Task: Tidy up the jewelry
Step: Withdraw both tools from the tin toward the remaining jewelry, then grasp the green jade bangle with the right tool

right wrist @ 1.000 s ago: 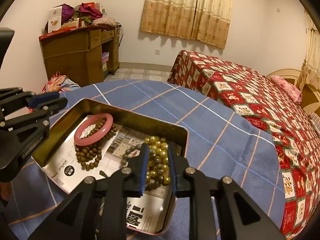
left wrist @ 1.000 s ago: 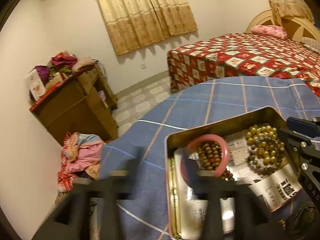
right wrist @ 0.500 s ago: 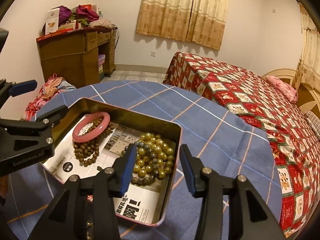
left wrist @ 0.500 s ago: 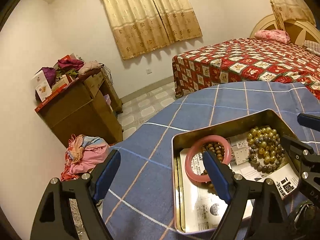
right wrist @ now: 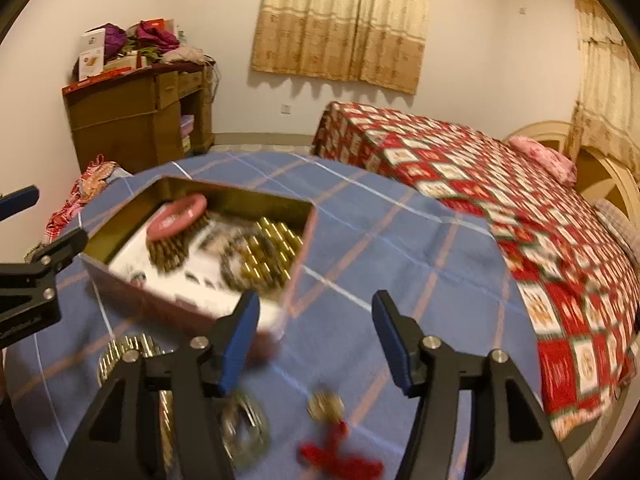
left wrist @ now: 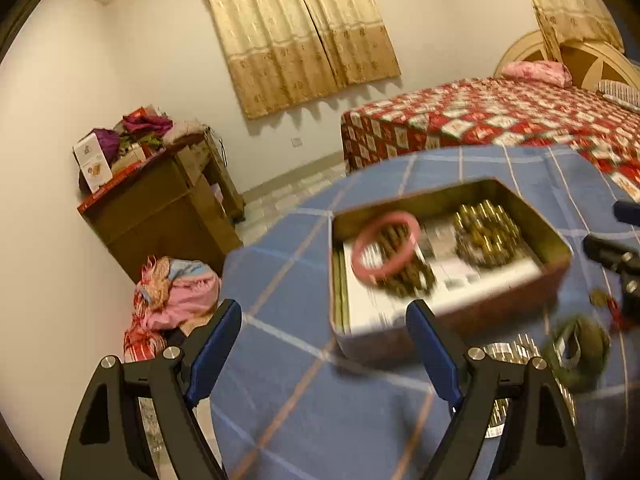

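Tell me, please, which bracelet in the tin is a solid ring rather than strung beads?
The pink bangle, lying at the tin's left end on the brown beads. It is one smooth hoop; the brown and yellow beads are strung.

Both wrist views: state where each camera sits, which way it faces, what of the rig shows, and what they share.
Left wrist: rides the left claw, angled down across the blue checked tablecloth toward the open gold metal tin; its open blue-padded fingers show, the right claw at the right edge.
Right wrist: rides the right claw, angled down from the tin's other side; its jaws are opening, nothing between them; the left claw at the left edge.
Shared: tin, pink ring bangle, wooden cabinet, red patterned bed.
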Motion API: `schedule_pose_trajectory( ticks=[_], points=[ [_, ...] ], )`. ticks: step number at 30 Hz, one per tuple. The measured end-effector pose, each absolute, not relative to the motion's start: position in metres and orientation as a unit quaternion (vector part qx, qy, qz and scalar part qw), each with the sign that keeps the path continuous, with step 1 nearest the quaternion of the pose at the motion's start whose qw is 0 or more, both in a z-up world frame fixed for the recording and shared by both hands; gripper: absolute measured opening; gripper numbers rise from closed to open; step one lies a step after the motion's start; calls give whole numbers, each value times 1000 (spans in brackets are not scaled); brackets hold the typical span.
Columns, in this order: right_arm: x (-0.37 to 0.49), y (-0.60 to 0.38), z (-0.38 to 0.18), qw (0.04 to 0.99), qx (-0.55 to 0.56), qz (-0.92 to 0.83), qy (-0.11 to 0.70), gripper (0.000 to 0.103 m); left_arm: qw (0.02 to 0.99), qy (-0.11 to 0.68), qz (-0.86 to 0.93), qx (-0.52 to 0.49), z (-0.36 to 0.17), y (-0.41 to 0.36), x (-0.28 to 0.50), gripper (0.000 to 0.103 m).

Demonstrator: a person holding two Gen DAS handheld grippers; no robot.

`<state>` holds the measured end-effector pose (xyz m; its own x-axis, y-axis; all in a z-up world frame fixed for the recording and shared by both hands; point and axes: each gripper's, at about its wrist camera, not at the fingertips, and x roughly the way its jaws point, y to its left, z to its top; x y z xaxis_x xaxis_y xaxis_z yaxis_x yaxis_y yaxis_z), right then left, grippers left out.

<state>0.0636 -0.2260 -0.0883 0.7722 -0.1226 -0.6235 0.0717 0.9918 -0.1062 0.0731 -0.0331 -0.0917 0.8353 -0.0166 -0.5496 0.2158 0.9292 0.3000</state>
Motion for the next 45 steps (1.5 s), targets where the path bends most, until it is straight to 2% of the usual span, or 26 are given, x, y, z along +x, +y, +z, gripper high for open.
schedule_pose_trajectory(
  ticks=[8, 17, 25, 31, 34, 39, 44, 45],
  points=[
    [27, -252, -105, 931, -18, -79, 356, 64, 927, 321, -83, 176, -118, -39, 48, 85],
    [20, -250, -111, 932, -10, -69, 357, 64, 923, 336, -76, 172, -124, -38, 49, 85],
    [16, -264, -113, 930, 22, -74, 359, 64, 930, 321, -100, 149, -111, -44, 35, 85],
    [12, -250, -105, 937, 27, -45, 346, 61, 925, 326, -95, 169, -119, -52, 35, 85],
    [12, -232, -99, 942, 20, -18, 336, 55, 923, 339, -82, 162, -123, -44, 41, 85],
    [20, -210, -101, 939, 7, 17, 343, 35, 925, 342, -74, 150, -125, -34, 43, 85],
    [26, -199, -107, 933, -8, 36, 357, 32, 924, 347, -78, 141, -126, -33, 44, 85],
    [26, -200, -109, 932, -9, 37, 361, 28, 924, 347, -80, 140, -127, -33, 44, 85]
  ],
)
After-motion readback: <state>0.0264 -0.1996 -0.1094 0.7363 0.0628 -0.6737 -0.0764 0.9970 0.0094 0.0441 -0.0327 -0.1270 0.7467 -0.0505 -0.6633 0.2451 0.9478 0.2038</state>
